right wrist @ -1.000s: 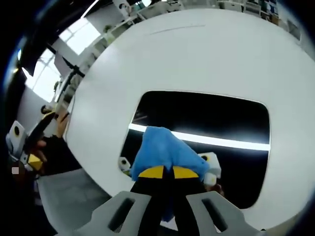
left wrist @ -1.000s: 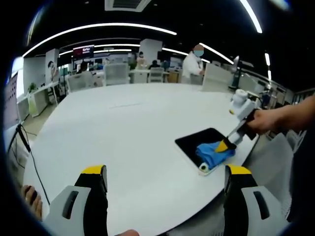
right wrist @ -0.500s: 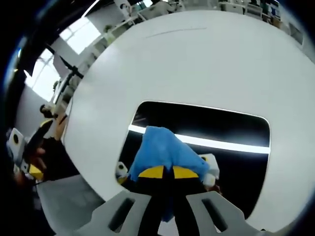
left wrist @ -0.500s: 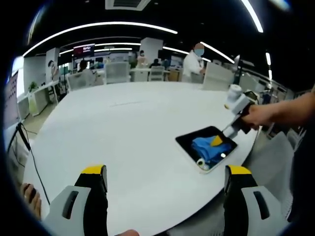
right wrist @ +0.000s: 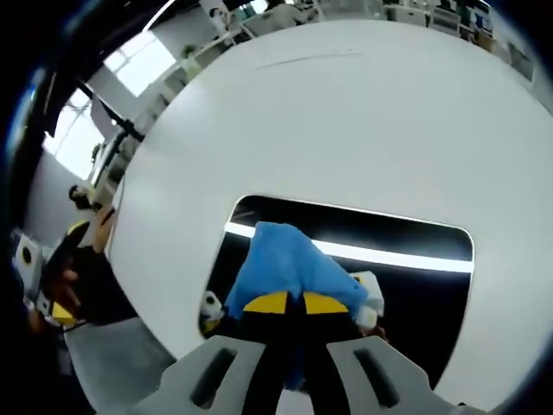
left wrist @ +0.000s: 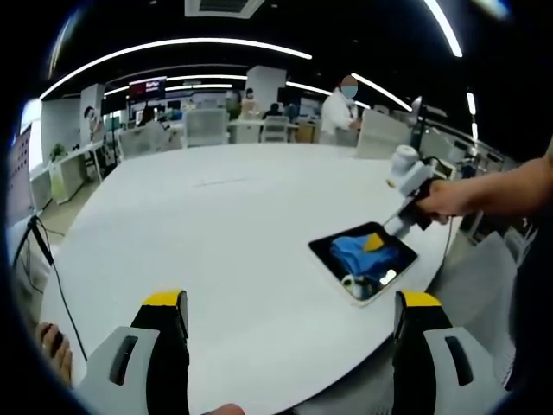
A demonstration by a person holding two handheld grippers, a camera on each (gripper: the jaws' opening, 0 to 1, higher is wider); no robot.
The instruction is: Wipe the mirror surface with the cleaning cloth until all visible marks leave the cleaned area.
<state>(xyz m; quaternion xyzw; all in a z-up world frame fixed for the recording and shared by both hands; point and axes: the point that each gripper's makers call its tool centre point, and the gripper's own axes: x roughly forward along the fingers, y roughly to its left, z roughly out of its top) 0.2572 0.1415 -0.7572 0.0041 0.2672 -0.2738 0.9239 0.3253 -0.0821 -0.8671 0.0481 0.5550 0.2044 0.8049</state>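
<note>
A dark rectangular mirror (left wrist: pixel 393 259) (right wrist: pixel 406 294) with a pale rim lies flat near the right edge of the round white table (left wrist: pixel 225 233). My right gripper (right wrist: pixel 289 303) (left wrist: pixel 374 243) is shut on a bunched blue cleaning cloth (right wrist: pixel 281 264) (left wrist: pixel 352 251) and presses it onto the mirror's glass. A bright ceiling light reflects as a white bar across the glass. In the left gripper view my left gripper (left wrist: pixel 289 303) hovers open over the table's near side, far from the mirror, with nothing between its yellow-tipped fingers (left wrist: pixel 164 300).
A hand and forearm (left wrist: pixel 492 194) reach in from the right, holding the right gripper. Office desks, chairs and people (left wrist: pixel 339 108) stand behind the table. A cable (left wrist: pixel 47 259) hangs at the table's left edge. Wide bare tabletop (right wrist: pixel 363 112) lies beyond the mirror.
The right gripper has slid the cloth from the mirror's near end towards its far end. The left gripper has stayed put.
</note>
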